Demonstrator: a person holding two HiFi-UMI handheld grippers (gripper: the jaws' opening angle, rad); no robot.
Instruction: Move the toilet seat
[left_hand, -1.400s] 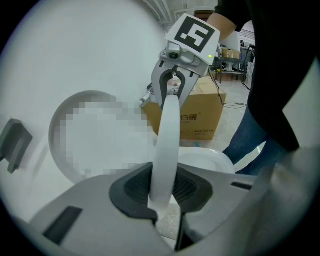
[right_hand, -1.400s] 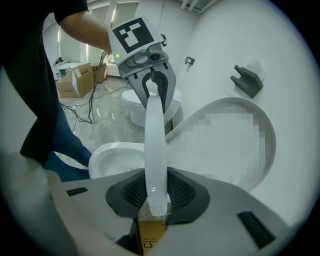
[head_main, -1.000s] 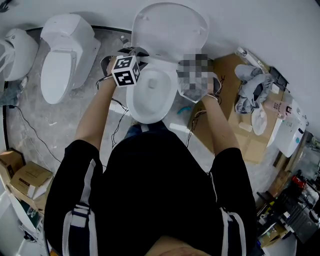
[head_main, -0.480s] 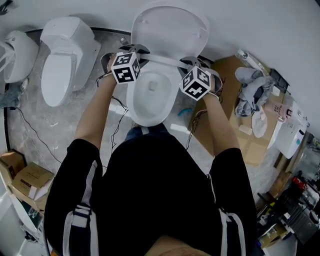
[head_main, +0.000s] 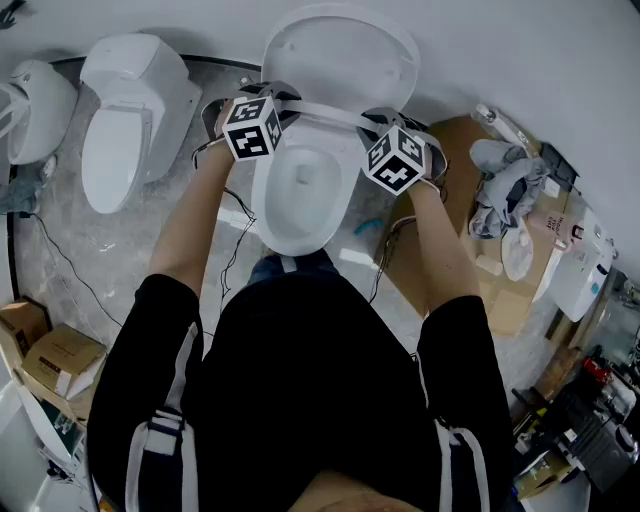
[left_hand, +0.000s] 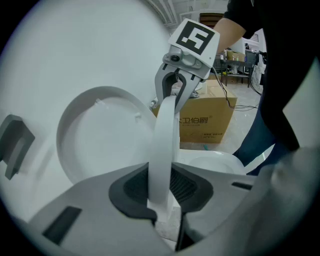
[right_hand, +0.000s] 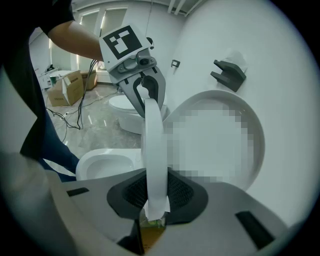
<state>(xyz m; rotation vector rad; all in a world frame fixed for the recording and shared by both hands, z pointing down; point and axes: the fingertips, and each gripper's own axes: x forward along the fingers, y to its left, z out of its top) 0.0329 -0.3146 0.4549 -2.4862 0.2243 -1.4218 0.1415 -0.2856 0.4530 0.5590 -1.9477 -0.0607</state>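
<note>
Both claws are narrow and clamped: your left claw pinches one side of the toilet seat, and your right claw pinches the other. The seat hangs raised at 12 o'clock over the bowl, in front of the upright lid. Your left gripper view catches a cardboard box. The right gripper view shows a second toilet instead.

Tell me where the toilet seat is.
Head view, centre top: the toilet seat is gripped by the left gripper and right gripper, above the bowl, in front of the open lid.
</note>
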